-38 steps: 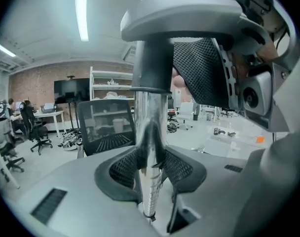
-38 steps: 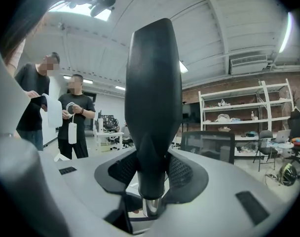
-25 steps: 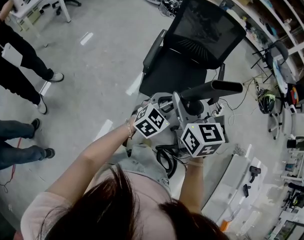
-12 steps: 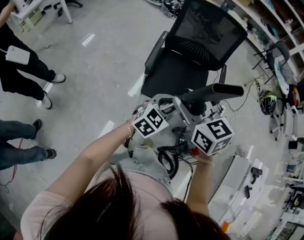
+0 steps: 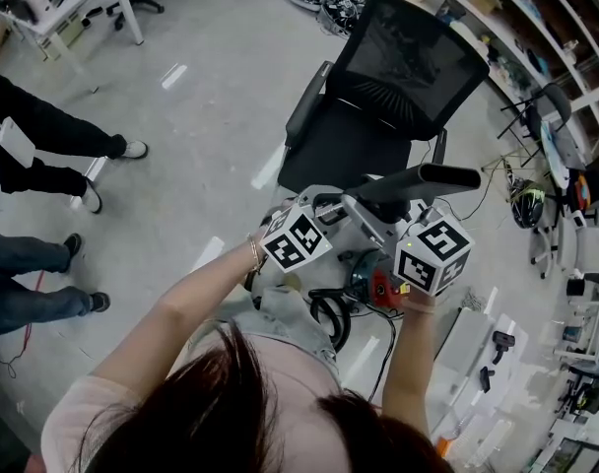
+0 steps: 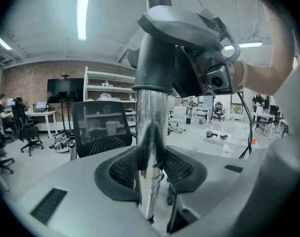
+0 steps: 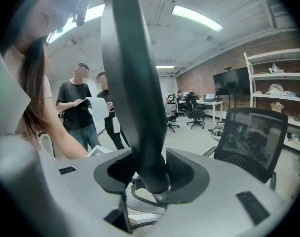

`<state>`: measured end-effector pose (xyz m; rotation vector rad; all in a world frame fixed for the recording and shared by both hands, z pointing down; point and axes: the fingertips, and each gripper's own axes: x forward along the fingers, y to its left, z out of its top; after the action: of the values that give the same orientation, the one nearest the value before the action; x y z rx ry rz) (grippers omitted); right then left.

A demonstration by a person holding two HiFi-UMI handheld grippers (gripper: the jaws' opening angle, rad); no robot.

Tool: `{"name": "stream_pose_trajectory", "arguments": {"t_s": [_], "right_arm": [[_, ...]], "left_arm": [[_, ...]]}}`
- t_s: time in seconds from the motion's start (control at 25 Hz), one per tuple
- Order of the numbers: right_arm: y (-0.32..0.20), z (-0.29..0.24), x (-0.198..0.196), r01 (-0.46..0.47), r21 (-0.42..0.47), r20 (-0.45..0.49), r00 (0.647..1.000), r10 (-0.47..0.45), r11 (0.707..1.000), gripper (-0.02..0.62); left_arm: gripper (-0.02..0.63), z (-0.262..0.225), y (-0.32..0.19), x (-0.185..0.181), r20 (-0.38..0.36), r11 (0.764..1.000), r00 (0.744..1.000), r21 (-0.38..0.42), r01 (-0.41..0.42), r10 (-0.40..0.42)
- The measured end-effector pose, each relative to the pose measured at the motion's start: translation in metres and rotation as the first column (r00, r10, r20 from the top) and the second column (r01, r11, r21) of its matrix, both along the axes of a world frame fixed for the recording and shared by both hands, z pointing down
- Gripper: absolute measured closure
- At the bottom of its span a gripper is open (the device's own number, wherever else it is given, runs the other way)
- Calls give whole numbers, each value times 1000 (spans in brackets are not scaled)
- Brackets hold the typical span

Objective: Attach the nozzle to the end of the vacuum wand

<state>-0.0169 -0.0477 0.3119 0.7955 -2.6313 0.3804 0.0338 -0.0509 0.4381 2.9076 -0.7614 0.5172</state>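
Observation:
In the left gripper view a shiny metal vacuum wand stands upright between the jaws of my left gripper, which is shut on it. The wand ends above in a grey plastic collar. My right gripper is shut on the dark grey nozzle, which rises steeply out of its jaws. From the head view the nozzle sticks out to the right above both marker cubes. Its near end lies by the collar; I cannot tell whether it is seated.
A black mesh office chair stands straight ahead on the grey floor. Two people stand at the left. A white table with small tools and shelves lie to the right.
My right gripper has swung to the right and turned, its marker cube drifting right and a little up. The left gripper and wand stayed put. A person at the left stepped away.

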Motion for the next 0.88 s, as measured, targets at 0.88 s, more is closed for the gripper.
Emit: {"name": "stream_pose_trajectory", "arguments": {"t_s": [0.88], "right_arm": [[-8,3,10,-315,22,106,945,311,949,407]], "left_arm": [[451,4,4,7,9,999,1000,36,4,-4]]}}
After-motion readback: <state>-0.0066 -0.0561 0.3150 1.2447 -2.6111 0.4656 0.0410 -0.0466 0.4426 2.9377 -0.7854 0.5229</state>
